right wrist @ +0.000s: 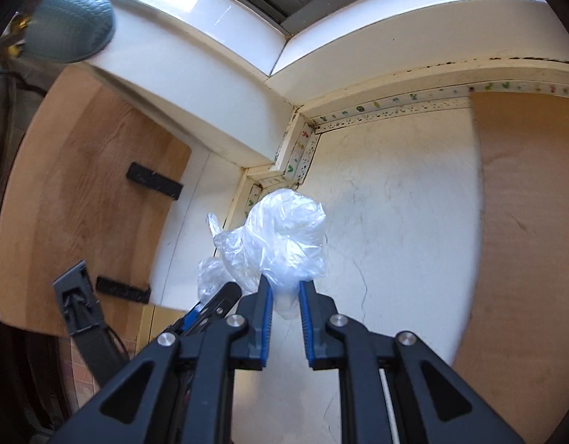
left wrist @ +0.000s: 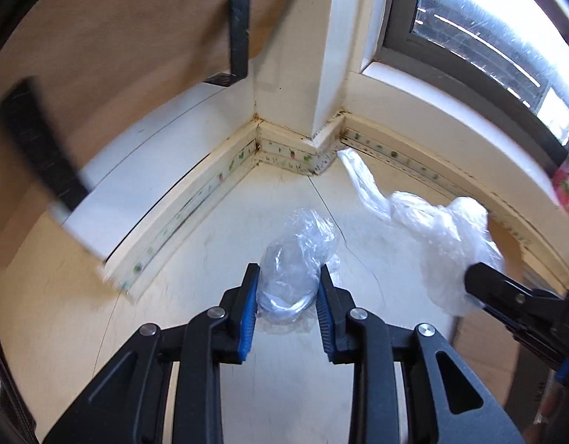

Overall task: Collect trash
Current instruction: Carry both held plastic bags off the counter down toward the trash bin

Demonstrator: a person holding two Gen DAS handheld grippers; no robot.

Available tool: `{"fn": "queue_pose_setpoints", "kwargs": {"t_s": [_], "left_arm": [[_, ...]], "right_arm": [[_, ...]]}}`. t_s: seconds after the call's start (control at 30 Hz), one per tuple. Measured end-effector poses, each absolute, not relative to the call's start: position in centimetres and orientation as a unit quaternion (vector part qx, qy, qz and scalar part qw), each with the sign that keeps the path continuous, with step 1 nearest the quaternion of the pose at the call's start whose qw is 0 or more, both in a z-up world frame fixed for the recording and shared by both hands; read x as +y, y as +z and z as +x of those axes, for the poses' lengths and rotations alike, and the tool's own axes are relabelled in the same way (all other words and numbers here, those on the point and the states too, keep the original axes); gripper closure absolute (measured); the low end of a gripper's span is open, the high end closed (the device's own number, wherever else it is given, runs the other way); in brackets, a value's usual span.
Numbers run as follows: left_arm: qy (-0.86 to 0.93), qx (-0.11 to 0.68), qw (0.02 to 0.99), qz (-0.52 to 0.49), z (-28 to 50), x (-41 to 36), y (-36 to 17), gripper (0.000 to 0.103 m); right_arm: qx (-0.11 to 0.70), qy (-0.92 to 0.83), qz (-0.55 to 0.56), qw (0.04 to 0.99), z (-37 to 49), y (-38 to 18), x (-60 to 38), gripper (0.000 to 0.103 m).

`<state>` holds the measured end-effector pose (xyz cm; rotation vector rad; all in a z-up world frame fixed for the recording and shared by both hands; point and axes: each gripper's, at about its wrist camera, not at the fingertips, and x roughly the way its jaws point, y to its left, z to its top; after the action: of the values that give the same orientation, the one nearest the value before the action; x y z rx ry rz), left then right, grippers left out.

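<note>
- Left wrist view: we see left hand-held gripper (left wrist: 287,277) clamped on clear crumpled plastic wrap (left wrist: 297,259), above white counter (left wrist: 195,296).
- R hand-held gripper (right wrist: 286,290) pinches white plastic bag (right wrist: 280,240), lifted nr corner w/ window sill (right wrist: 321,63).

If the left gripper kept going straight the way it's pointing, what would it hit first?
Past the clear plastic that the left gripper holds, probably the white floor near the baseboard corner; depth is unclear.

The left gripper (left wrist: 287,277) clamps a crumpled clear plastic wrapper (left wrist: 295,259) above the white floor (left wrist: 210,259), while the right gripper (left wrist: 476,285) pinches a white plastic bag (left wrist: 447,240) nearby.
</note>
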<state>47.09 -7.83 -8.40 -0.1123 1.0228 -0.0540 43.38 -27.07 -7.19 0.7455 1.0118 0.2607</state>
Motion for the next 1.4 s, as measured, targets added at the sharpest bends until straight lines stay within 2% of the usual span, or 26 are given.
{"fn": "queue_pose_setpoints", "kwargs": {"t_s": [0.27,0.53,0.73,1.0,1.4], "left_arm": [[-0.088,0.456,0.88,-0.102,35.6,-5.7,1.9,0.076],[-0.172,0.406,0.892,-0.097,22.2,-3.2,9.9,0.076],[-0.204,0.419,0.879,-0.102,11.9,-0.8,10.9,0.076],[-0.199,0.464,0.854,-0.127,2.6,3.5,8.0,0.076],[-0.064,0.433,0.888,-0.14,-0.9,9.3,10.3,0.076]], "right_arm": [[0.43,0.132,0.31,0.838,33.5,2.2,-25.4,0.09],[0.368,0.138,0.253,0.884,18.7,12.2,-21.8,0.09],[0.383,0.144,0.21,0.888,9.5,14.3,-18.9,0.09],[0.436,0.182,0.174,0.864,4.1,12.2,-16.6,0.09],[0.42,0.272,0.127,0.856,5.9,13.4,-12.9,0.09]]}}
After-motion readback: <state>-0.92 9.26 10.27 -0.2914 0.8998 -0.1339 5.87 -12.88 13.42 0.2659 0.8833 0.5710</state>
